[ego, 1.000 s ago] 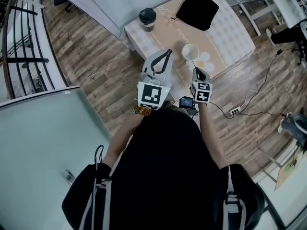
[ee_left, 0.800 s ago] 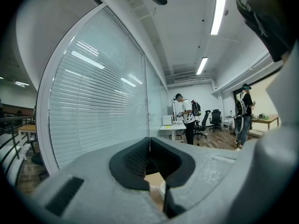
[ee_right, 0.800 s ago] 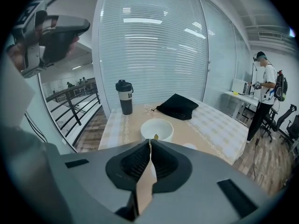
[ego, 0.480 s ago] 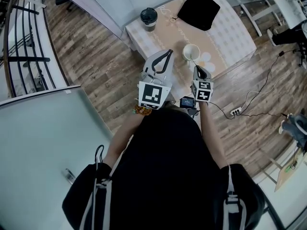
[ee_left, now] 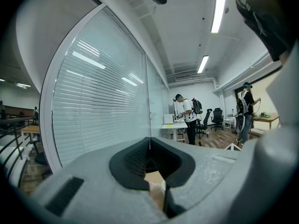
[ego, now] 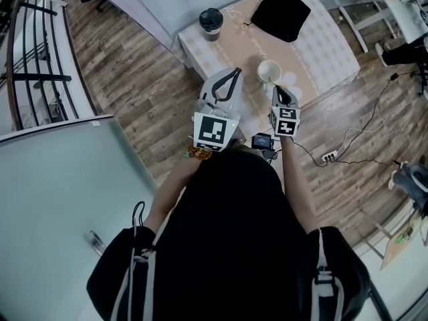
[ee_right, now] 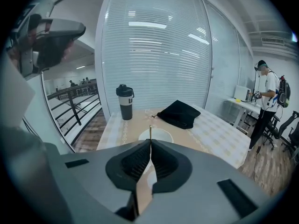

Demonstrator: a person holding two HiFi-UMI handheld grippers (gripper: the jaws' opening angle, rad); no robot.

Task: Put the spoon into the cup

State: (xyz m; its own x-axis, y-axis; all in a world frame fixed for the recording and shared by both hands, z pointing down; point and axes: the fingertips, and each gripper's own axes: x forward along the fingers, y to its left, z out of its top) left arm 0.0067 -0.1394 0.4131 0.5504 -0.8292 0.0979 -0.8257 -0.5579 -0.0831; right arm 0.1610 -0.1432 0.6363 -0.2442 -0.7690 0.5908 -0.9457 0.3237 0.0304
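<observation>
A white cup (ego: 268, 71) stands on the low table (ego: 321, 45), near its front edge. My right gripper (ego: 275, 89) sits just in front of the cup and is shut on the spoon. In the right gripper view the thin spoon handle (ee_right: 150, 130) sticks up out of the closed jaws of the right gripper (ee_right: 150, 142), with the cup (ee_right: 162, 135) right behind it. My left gripper (ego: 234, 73) hovers over the table's front left part, to the left of the cup. In the left gripper view the left gripper (ee_left: 150, 141) is shut with nothing in it.
A black tumbler with a lid (ego: 211, 19) stands at the table's far left corner, and a black cloth (ego: 281, 13) lies at the far side. A cable and power strip (ego: 327, 156) lie on the wooden floor to the right. A glass wall runs on the left.
My right gripper has edged forward a little toward the cup with the spoon. The left gripper has hardly moved.
</observation>
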